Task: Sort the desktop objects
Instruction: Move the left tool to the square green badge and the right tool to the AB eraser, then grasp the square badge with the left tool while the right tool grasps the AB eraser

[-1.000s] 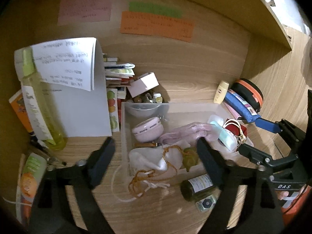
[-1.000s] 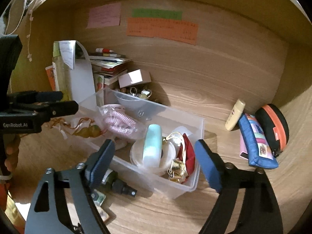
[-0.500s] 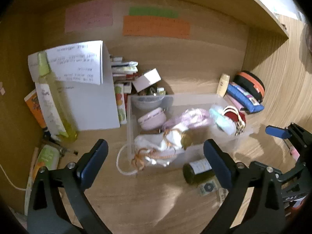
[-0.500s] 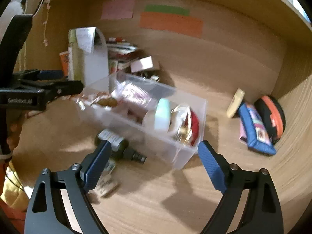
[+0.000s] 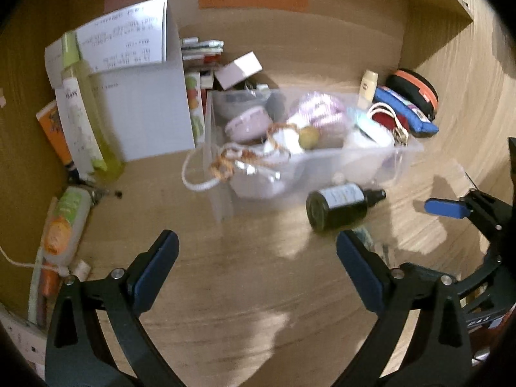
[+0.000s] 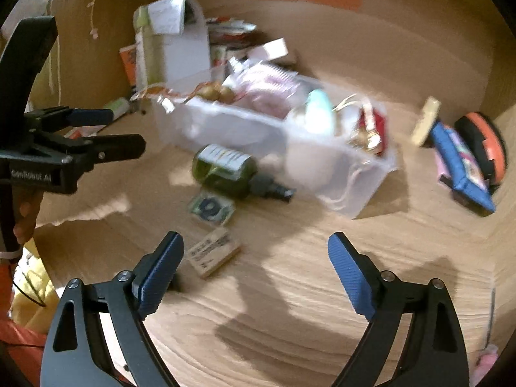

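A clear plastic bin [image 5: 322,167] [image 6: 245,129] full of small items stands on the wooden desk. A dark green bottle [image 5: 338,204] [image 6: 232,172] lies on its side in front of it. A small packet [image 6: 211,208] and a tan eraser-like block [image 6: 213,254] lie nearer. My left gripper [image 5: 258,251] is open and empty, well short of the bin; it also shows at the left of the right wrist view [image 6: 106,129]. My right gripper [image 6: 254,254] is open and empty above bare desk, and shows at the right edge of the left wrist view [image 5: 445,208].
A blue pencil case [image 6: 461,167], an orange-and-black pouch [image 6: 483,145] and a cream tube [image 6: 425,121] lie at the right. A yellow-green bottle [image 5: 87,113], a white notepad [image 5: 145,96], stacked books [image 5: 201,51] and tubes [image 5: 64,222] crowd the left. Walls close the back and sides.
Both grippers have pulled back from the bin and stayed open. The bin now looks farther off, and the bottle, packet and block in front of it have come into view.
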The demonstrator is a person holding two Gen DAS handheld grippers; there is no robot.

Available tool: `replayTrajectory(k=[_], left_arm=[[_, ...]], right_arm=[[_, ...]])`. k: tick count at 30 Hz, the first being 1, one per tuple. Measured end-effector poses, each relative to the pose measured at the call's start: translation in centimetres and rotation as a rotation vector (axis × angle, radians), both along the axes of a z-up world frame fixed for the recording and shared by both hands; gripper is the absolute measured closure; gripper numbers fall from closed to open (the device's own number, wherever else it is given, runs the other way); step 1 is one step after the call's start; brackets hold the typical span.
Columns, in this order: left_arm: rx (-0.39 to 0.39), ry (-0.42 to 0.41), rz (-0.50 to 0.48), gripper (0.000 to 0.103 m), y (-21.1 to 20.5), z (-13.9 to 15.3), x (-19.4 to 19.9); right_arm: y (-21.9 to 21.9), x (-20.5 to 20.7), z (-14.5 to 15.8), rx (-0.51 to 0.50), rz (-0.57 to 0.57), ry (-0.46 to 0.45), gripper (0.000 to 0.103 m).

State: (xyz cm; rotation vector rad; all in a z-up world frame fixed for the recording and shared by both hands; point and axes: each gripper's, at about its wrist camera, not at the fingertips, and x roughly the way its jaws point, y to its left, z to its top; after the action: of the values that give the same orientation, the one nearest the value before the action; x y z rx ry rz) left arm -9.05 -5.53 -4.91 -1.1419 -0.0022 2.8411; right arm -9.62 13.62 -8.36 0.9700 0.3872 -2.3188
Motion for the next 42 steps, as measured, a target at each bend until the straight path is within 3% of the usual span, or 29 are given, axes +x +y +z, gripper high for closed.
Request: replayTrajectory(k=[3, 5, 9, 11, 14, 21, 29, 33, 36, 42], left_arm=[[0.023, -0.023, -0.012, 0.004, 0.0, -0.5, 0.0], [0.030, -0.035, -0.020, 0.004, 0.2, -0.7, -0.1], [0.035, -0.041, -0.030, 0.004, 0.5, -0.9, -0.3], [0.041, -0.048, -0.038, 0.004, 0.7, -1.1, -0.4], [0.046, -0.065, -0.066, 0.004, 1.4, -1.5, -0.8], [0.016, -0.109, -0.152, 0.004, 4.7, -2.6, -1.8], [-0.032, -0.145, -0.186, 0.004, 7.5, -3.3, -3.2], [-0.037, -0.182, -0.194, 0.027, 8.3, -3.9, -3.9], [-0.055, -0.178, -0.189, 0.029, 8.5, -4.2, -4.2], [-0.054, -0.153, -0.207, 0.060, 8.5, -4.0, -3.9]], right_arm=[[-1.2, -0.1, -0.7, 0.021, 0.020, -0.017, 0.020], [-2.0, -0.4, -1.1, 0.054, 0.020, -0.023, 0.034], [-2.7, -0.8, -1.7, 0.060, 0.041, -0.075, 0.040], [-2.9, -0.7, -2.0, 0.076, 0.049, -0.078, 0.053], [-2.6, -0.5, -2.0, 0.070, 0.065, -0.091, 0.063], [-0.1, -0.5, -2.1, 0.057, 0.023, -0.091, 0.063], [3.4, -1.0, -1.8, 0.023, -0.041, -0.089, 0.063], [4.6, -1.3, -1.3, -0.011, -0.061, -0.085, 0.063], [4.9, -1.5, -0.9, -0.027, -0.062, -0.076, 0.063], [5.0, -1.4, -0.4, -0.059, -0.056, -0.071, 0.063]])
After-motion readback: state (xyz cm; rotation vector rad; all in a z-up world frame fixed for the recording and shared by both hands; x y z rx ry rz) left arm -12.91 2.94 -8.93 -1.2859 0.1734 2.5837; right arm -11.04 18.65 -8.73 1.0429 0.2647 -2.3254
